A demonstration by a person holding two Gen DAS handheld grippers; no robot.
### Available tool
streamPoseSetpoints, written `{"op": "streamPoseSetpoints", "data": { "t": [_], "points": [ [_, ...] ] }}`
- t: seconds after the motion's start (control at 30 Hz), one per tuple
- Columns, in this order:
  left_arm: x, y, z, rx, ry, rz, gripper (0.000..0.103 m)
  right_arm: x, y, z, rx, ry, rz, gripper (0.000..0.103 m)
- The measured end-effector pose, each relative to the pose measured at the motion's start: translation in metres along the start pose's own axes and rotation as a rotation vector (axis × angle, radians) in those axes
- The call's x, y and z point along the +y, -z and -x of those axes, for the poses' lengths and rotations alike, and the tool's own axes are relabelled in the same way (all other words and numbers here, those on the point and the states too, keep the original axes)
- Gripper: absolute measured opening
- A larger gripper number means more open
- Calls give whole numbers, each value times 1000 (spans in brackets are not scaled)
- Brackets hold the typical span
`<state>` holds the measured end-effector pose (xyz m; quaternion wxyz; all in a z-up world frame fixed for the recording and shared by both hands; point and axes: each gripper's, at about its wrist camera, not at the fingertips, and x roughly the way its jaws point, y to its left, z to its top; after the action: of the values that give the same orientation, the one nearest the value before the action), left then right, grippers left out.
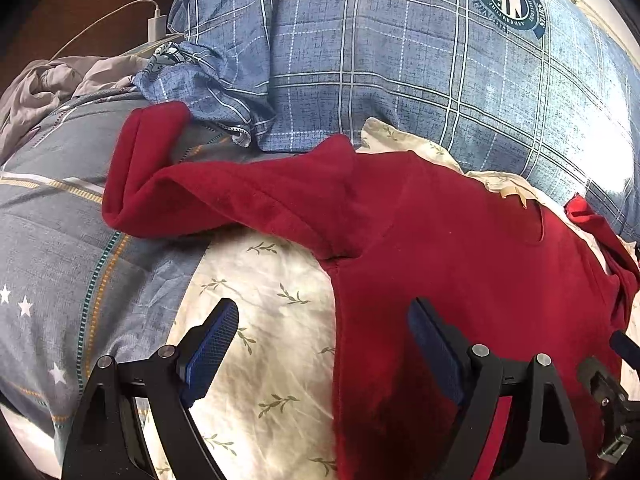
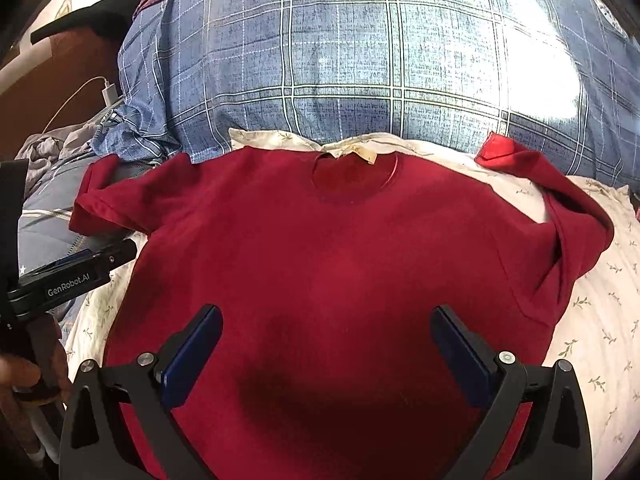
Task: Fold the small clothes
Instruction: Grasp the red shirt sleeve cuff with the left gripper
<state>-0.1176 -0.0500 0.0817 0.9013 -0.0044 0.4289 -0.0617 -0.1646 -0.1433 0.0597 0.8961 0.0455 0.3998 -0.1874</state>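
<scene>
A dark red T-shirt (image 2: pixel 328 248) lies spread flat on a cream leaf-print sheet (image 2: pixel 600 320), collar toward the plaid pillow. Its left sleeve (image 1: pixel 160 184) stretches out onto grey-blue bedding; its right sleeve (image 2: pixel 572 216) is creased, the cuff turned up. My left gripper (image 1: pixel 320 320) stands open above the shirt's left side edge, one finger over the sheet, the other over red cloth. My right gripper (image 2: pixel 326 320) hovers open above the shirt's lower middle, nothing between its pads. The left gripper (image 2: pixel 80 264) also shows in the right wrist view, at the left edge.
A large blue plaid pillow (image 2: pixel 380 60) with a round crest fills the far side. Grey-blue starred bedding (image 1: pixel 52 248) and crumpled grey cloth (image 1: pixel 44 84) lie at left. A white charger and cable (image 1: pixel 154 26) rest at the far left. A person's hand (image 2: pixel 24 376) holds the left gripper.
</scene>
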Motion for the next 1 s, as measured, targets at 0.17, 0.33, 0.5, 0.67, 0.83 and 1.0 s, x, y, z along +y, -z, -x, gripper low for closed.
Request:
{"op": "streamPoseSetpoints", "data": {
  "t": [0.17,0.33,0.5,0.67,0.83,1.0],
  "points": [
    [2,-2,-3,6,-5,4,86,-3,2,-7,26,-2,-17,103],
    [25,-12,4,-24,-28,76,86,-3,2,-7,28,-13,-17,103],
    [72,-33,15,-64,-150,199,86,-5,1,-9,40,-26,-9,103],
    [101,-63,7,-79,-261,225,86,-7,1,-11,43,-42,-17,103],
    [119,-90,-40,6,-344,225,62,-5,4,-15,66,-66,-12,103],
    [142,-93,-47,-26,-254,321,65,-7,4,-14,64,-75,-11,103]
  ]
}}
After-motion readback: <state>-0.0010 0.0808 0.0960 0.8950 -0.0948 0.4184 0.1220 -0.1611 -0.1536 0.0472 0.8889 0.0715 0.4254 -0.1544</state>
